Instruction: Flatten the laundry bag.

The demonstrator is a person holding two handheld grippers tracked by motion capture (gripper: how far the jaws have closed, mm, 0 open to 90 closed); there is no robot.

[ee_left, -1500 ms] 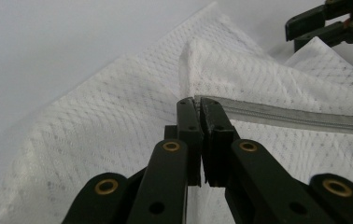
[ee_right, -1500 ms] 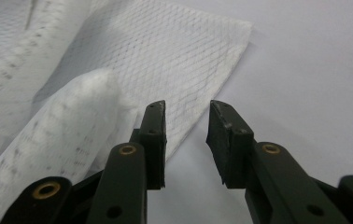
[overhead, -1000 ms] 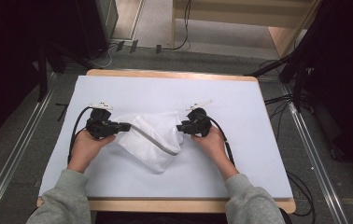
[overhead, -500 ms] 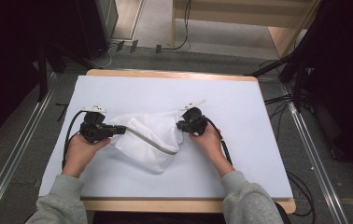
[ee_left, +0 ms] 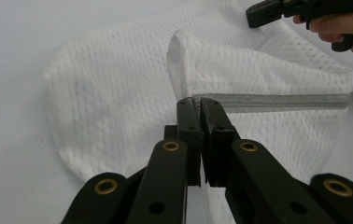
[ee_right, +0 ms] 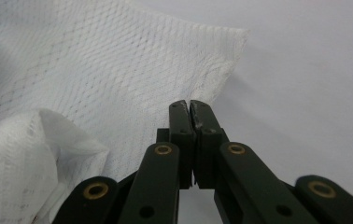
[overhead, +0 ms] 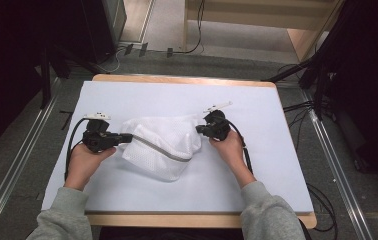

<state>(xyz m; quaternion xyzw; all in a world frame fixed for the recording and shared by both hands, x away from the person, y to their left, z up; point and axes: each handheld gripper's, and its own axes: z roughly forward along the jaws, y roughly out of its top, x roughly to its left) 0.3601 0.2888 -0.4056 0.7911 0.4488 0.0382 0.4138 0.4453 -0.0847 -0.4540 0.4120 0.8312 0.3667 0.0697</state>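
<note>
A white mesh bag (overhead: pixel 163 148) lies mid-table on a pale sheet (overhead: pixel 257 170) over a wood-edged table (overhead: pixel 187 80) — grey floor and cables behind. The left gripper (overhead: pixel 125 137) is clenched on its zipper end; the right gripper (overhead: pixel 200 129), jaws just closing, pinches the opposite edge.

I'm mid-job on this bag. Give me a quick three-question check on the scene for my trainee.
1. True or false: the zipper of the mesh bag gapes wide open.
2. The left tool is shut on: A) the bag at the zipper's end, B) a cable, C) the table's wooden edge.
3. Fill in: in the high view, the right tool meets the bag at its upper ____ corner.

Key:
1. False. The zipper runs as one closed line.
2. A.
3. Right.
</note>
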